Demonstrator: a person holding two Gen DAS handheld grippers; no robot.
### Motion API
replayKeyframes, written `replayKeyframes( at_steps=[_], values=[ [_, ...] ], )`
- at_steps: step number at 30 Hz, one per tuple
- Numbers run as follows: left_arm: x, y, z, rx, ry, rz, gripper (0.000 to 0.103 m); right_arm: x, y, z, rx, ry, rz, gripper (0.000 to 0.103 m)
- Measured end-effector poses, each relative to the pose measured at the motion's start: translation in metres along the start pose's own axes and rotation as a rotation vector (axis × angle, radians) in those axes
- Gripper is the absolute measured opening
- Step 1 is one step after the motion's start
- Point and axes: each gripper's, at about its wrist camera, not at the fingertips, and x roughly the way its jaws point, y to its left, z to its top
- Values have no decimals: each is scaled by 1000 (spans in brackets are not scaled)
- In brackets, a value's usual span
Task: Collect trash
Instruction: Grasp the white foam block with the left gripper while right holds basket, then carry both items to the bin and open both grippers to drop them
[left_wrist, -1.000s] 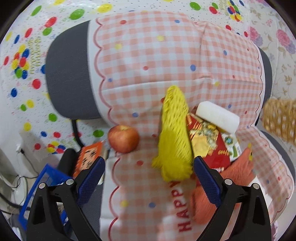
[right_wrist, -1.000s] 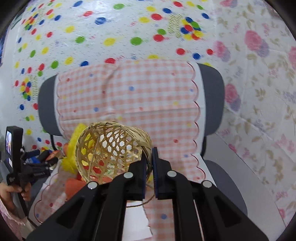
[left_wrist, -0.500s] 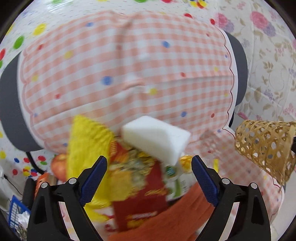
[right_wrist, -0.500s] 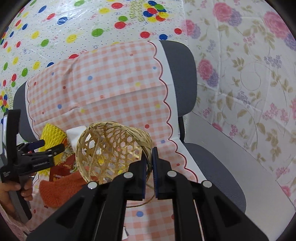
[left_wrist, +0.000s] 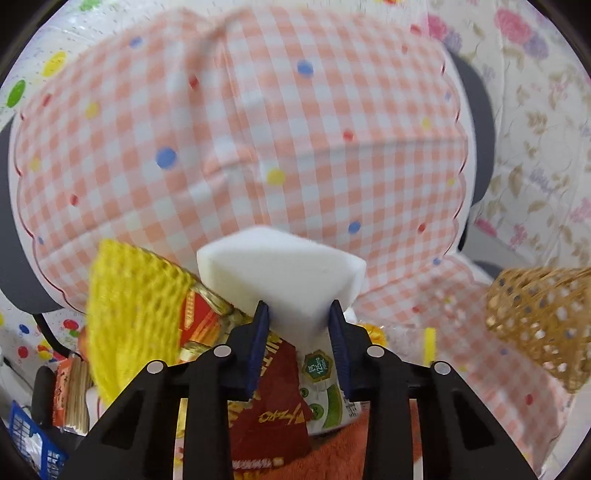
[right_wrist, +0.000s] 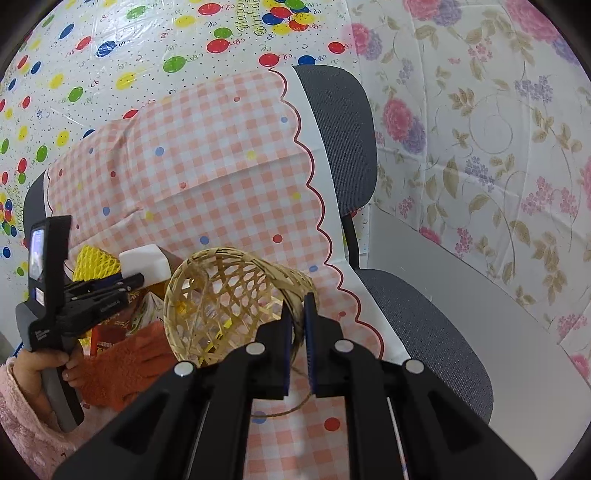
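A white foam block (left_wrist: 284, 269) lies on top of a pile of trash on the chair seat. My left gripper (left_wrist: 299, 314) has it between its blue pads; the jaws are closing and press its near end. In the right wrist view the same foam block (right_wrist: 146, 264) sits at the left gripper (right_wrist: 135, 282) tips. My right gripper (right_wrist: 300, 306) is shut on the rim of a woven bamboo basket (right_wrist: 229, 295), held tipped on its side, its mouth turned toward the pile. The basket (left_wrist: 543, 325) shows to the right in the left wrist view.
Under the block lie a yellow foam net (left_wrist: 136, 310), a red snack wrapper (left_wrist: 273, 406), a green-labelled packet (left_wrist: 325, 391) and an orange cloth (right_wrist: 122, 365). A pink checked cloth (right_wrist: 221, 177) covers the grey office chair (right_wrist: 424, 332). A person's hand (right_wrist: 44, 365) holds the left gripper.
The left gripper swung right from the yellow net to the white foam block, moved in and closed its jaws on it. The right gripper with the basket came lower and rolled.
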Motion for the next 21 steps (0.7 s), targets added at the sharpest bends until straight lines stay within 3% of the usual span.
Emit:
replayKeyframes(
  at_steps=[5, 9, 15, 21],
  values=[
    [-70, 1, -4, 24, -132, -68, 33, -35, -1, -2, 6, -45, 4, 7],
    [-119, -10, -29, 37, -199, -120, 33, -63, -2, -14, 16, -53, -5, 7],
    [-154, -45, -84, 76, -196, -224, 33, -112, -14, -52, 28, -37, -74, 7],
    [-168, -93, -135, 129, -167, -384, 34, -162, -38, -98, 78, -14, -192, 7]
  ],
)
